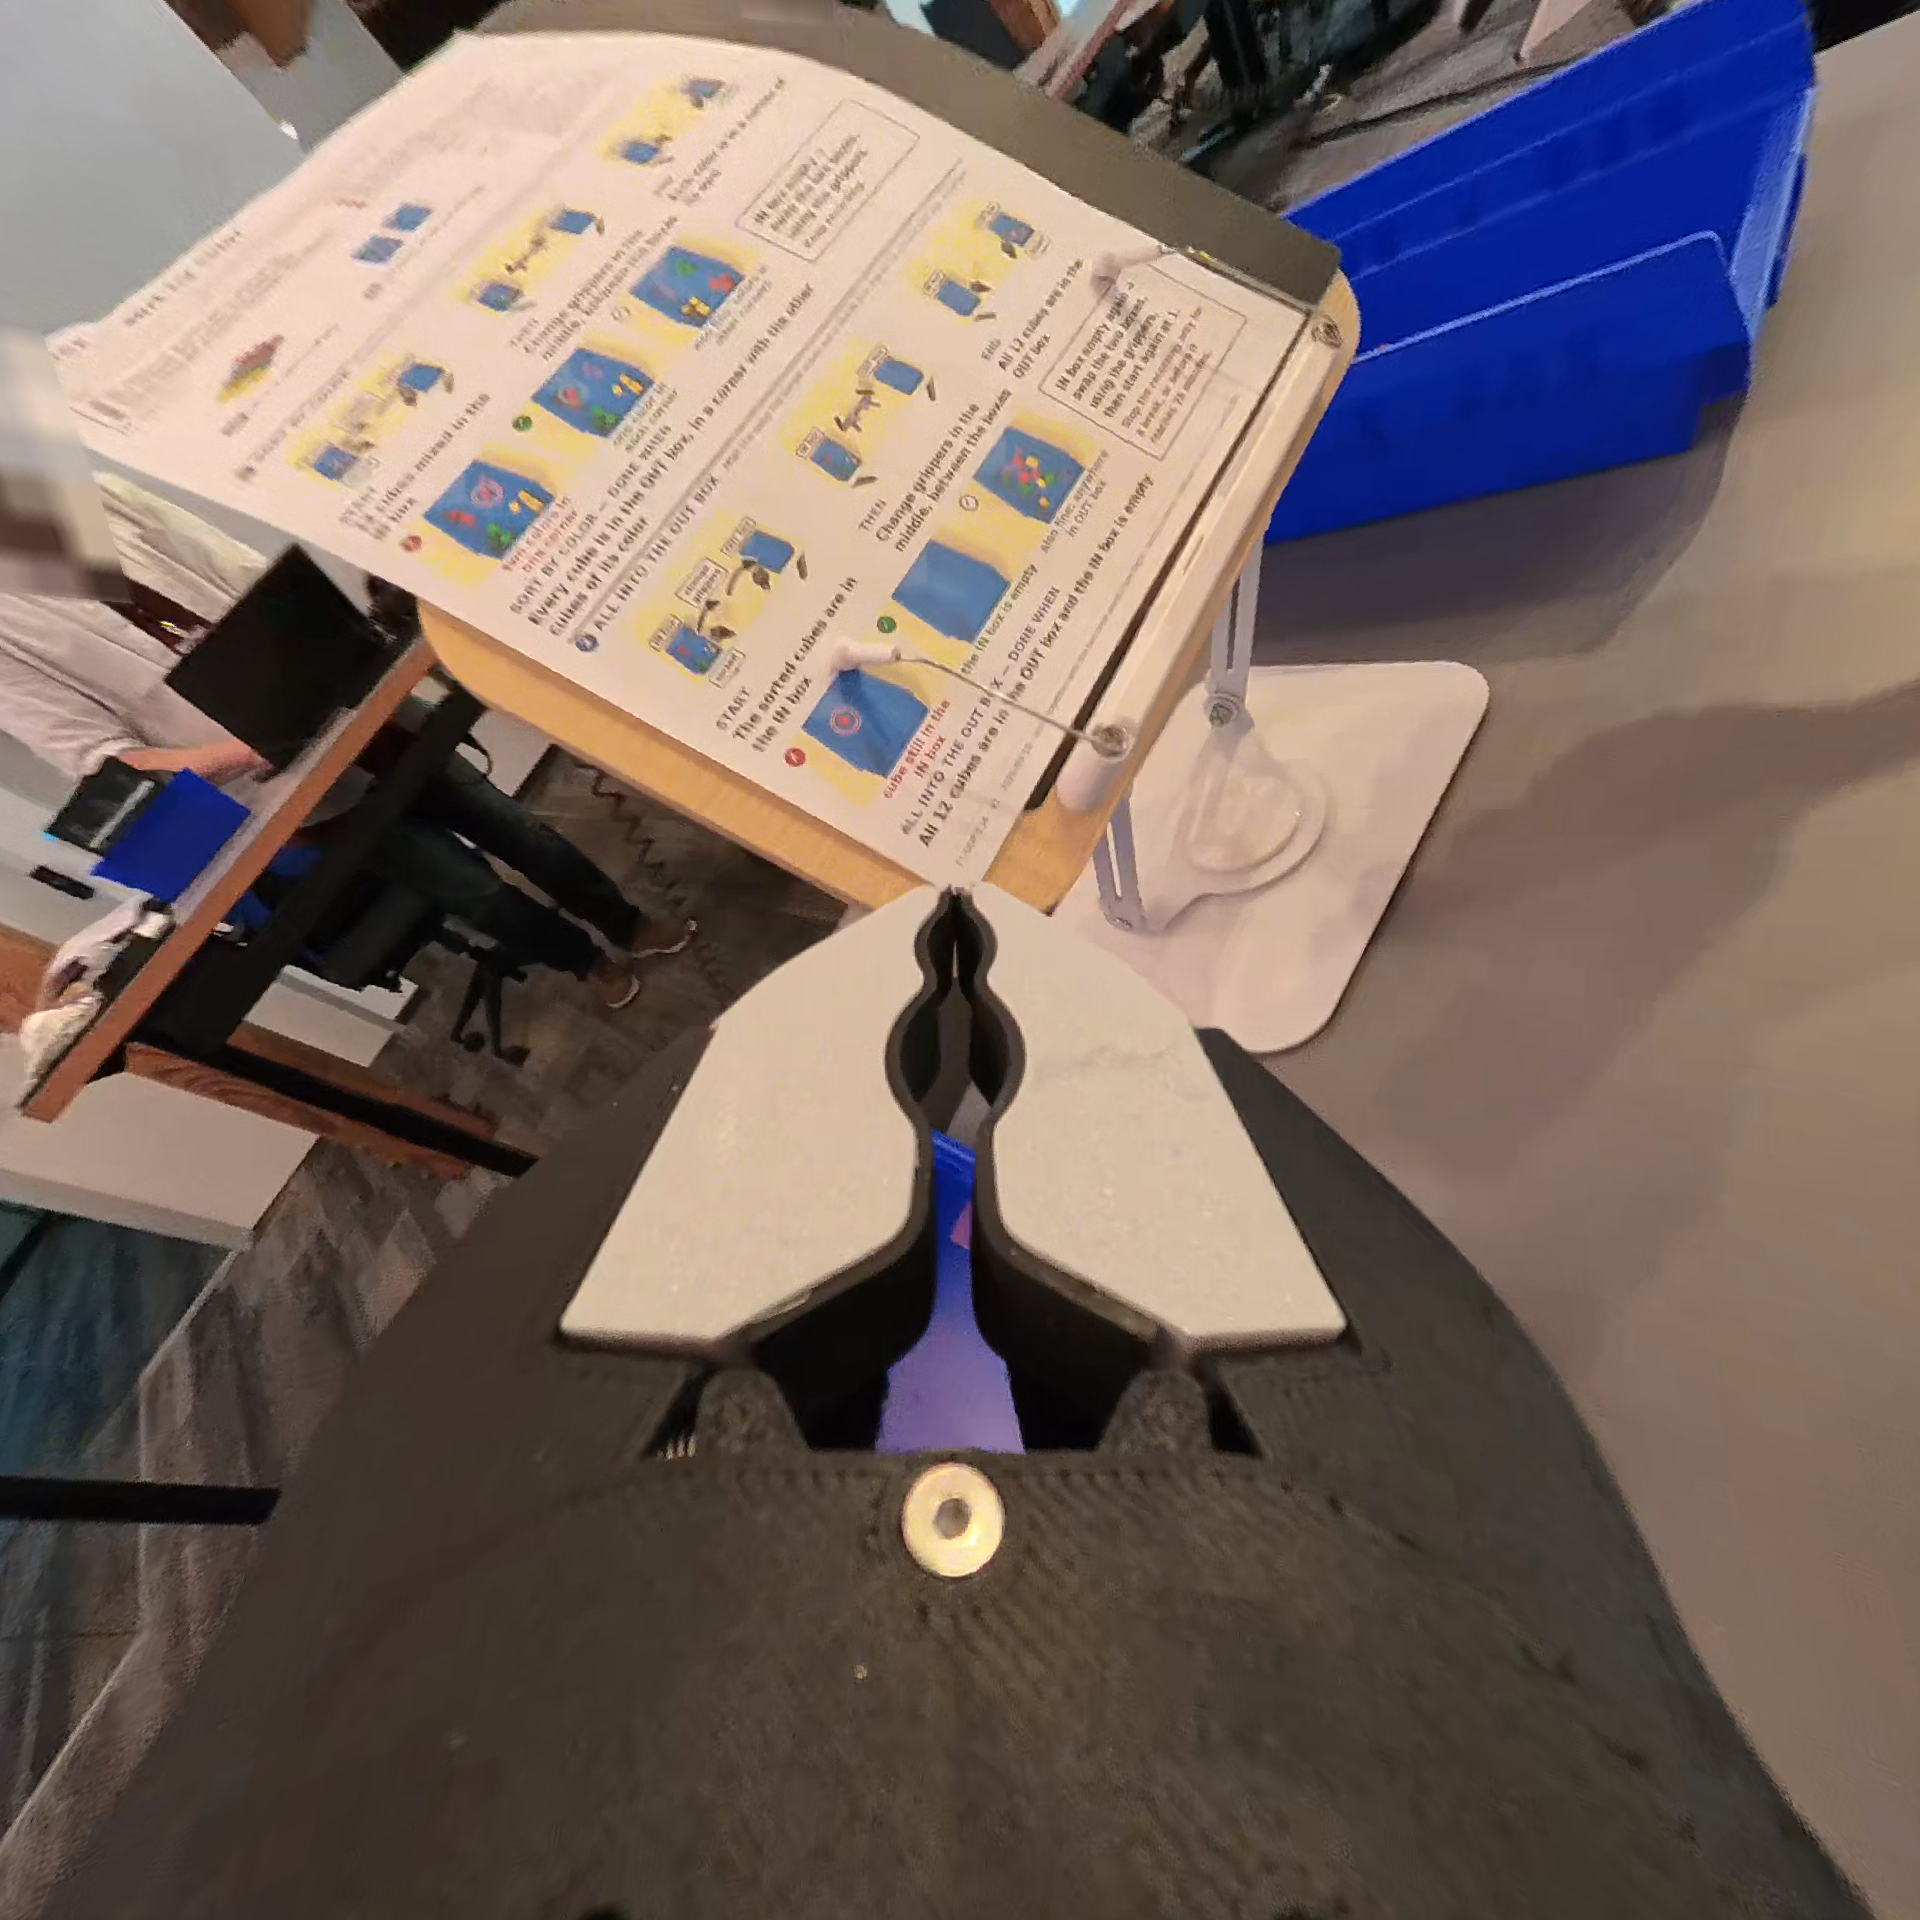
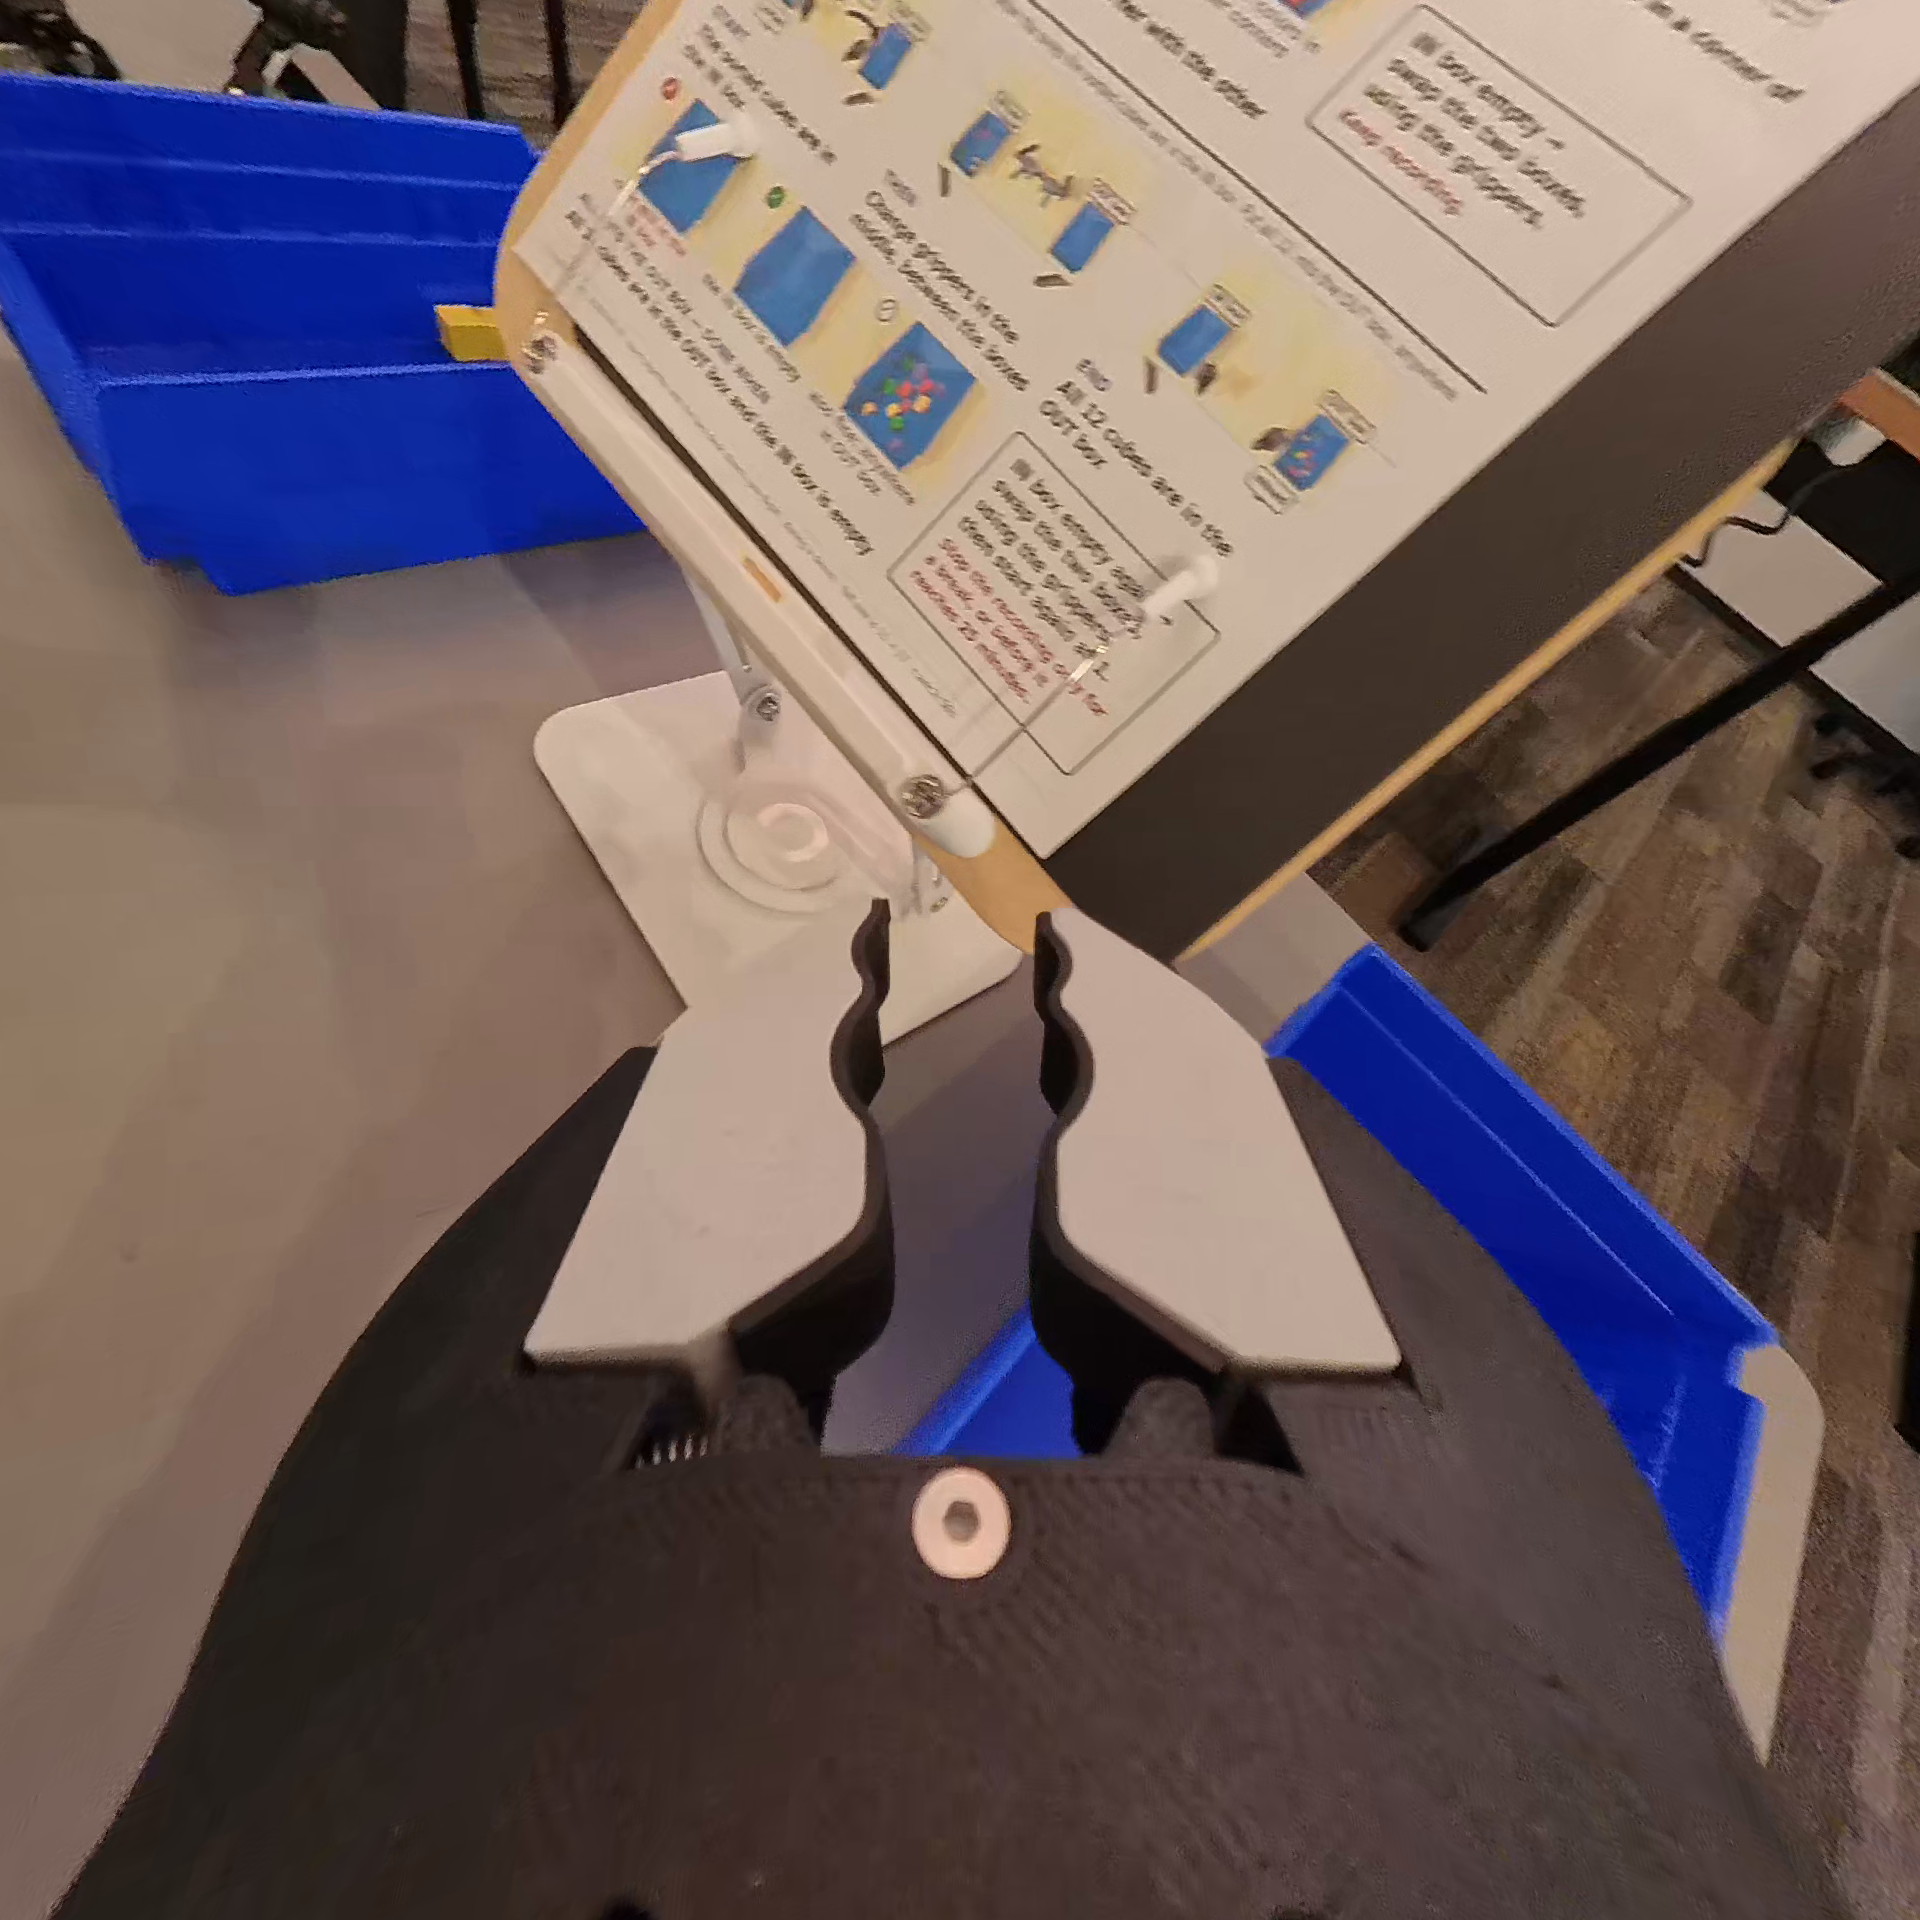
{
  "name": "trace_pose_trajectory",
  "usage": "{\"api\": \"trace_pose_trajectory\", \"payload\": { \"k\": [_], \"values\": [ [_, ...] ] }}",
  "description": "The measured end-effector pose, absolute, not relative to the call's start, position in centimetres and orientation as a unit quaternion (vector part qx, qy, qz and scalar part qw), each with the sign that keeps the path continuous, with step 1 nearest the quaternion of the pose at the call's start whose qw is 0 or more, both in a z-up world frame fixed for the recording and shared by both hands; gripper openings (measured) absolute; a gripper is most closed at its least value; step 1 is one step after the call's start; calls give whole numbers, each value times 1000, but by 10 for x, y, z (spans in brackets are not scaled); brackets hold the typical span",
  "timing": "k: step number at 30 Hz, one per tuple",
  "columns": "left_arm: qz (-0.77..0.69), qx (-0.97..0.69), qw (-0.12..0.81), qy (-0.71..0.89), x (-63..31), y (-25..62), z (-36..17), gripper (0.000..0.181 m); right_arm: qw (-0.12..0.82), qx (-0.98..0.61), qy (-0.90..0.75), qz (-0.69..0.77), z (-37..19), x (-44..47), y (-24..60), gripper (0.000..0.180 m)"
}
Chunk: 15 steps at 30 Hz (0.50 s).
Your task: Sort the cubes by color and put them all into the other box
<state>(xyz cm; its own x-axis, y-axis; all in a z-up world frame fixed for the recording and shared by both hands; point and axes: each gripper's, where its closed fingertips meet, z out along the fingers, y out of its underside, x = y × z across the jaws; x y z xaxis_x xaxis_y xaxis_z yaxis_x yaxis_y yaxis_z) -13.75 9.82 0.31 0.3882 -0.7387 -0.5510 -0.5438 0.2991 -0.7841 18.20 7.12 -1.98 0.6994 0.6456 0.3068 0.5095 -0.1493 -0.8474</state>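
Note:
In the left wrist view my left gripper [image 1: 951, 902] is shut, its grey fingertips touching with nothing between them. A strip of blue and purple [image 1: 945, 1309] shows through the gap behind the fingers; I cannot tell what it is. A blue box [image 1: 1538, 343] stands on the grey table [image 1: 1662, 935] at the upper right. In the right wrist view my right gripper [image 2: 961, 923] is open and empty, above the near corner of a blue box [image 2: 1507, 1195]. A second blue box [image 2: 260, 374] stands at the upper left, with a yellow cube [image 2: 473, 332] at its edge. No other cubes show.
A slanted wooden stand with a printed instruction sheet [image 1: 727, 416] stands on a white base [image 1: 1330, 831] right ahead of both grippers; it also shows in the right wrist view [image 2: 1143, 364]. Beyond the table edge lie carpet, desks and a seated person [image 1: 468, 862]. The grippers' ends are close to 35 cm from one another. The white base [image 1: 1330, 831] is about 25 cm from my right fingertips and 30 cm from my left. It is also in sight in the right wrist view [image 2: 712, 881].

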Motion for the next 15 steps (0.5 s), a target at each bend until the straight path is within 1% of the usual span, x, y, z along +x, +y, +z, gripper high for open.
{"api": "trace_pose_trajectory", "payload": {
  "k": [4,6,11,13,15],
  "values": [
    [-71,-609,553,564,-151,107,-14,0,521,-752,-398,70,-25,169,68,24],
    [-85,-625,515,580,-158,106,-26,0,517,-751,-403,78,-26,166,65,23],
    [-74,-651,466,594,-184,119,-51,16,510,-749,-413,93,-29,161,59,23],
    [-74,-667,427,606,-195,123,-68,21,507,-748,-416,99,-30,159,57,23],
    [-63,-676,406,612,-203,131,-81,26,505,-745,-422,107,-31,154,54,23]
  ]
}}
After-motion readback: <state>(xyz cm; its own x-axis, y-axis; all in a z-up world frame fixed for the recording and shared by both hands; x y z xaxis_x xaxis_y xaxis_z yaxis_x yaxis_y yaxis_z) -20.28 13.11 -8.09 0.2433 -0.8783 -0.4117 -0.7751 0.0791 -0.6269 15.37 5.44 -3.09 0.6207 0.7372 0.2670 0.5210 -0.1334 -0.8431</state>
